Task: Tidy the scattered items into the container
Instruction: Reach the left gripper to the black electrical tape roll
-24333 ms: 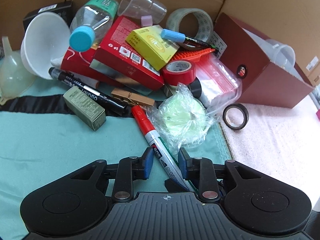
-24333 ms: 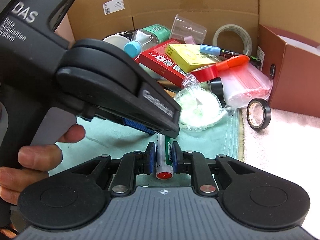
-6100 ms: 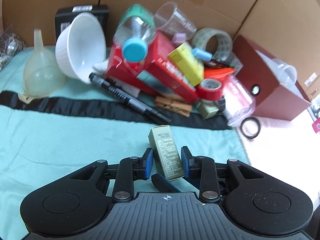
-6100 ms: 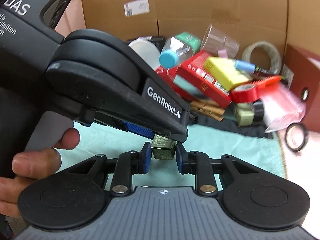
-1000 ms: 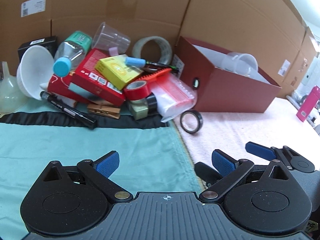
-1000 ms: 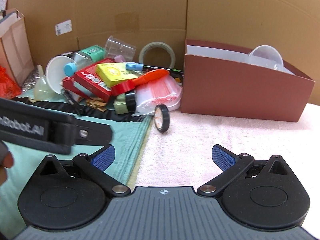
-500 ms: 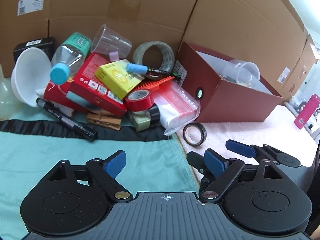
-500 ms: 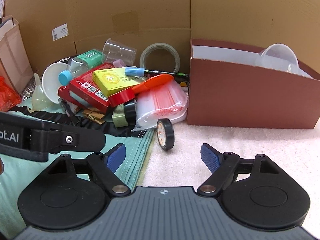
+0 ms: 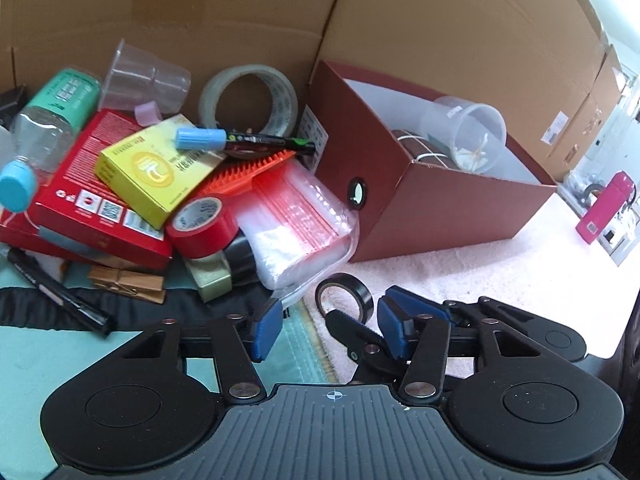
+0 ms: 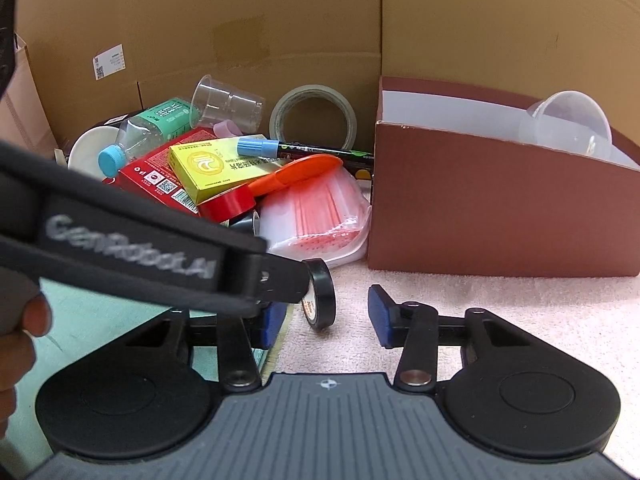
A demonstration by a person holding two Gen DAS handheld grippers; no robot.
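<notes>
A black tape roll stands on edge on the pink towel; it also shows in the right wrist view. My left gripper is open, its fingers either side of the roll, not touching. My right gripper is open around the same roll from the right; its fingers show in the left wrist view. The dark red box holds a clear cup and a brown roll. The pile has red tape, a yellow box, red boxes, an orange brush and a bag.
Cardboard walls close the back. A black marker and wooden clothespin lie on the green cloth. A clear tape roll and a plastic cup lean at the back. A pink bottle stands far right.
Both grippers moved forward toward the black tape roll and narrowed their opening; the roll now sits between both pairs of fingers.
</notes>
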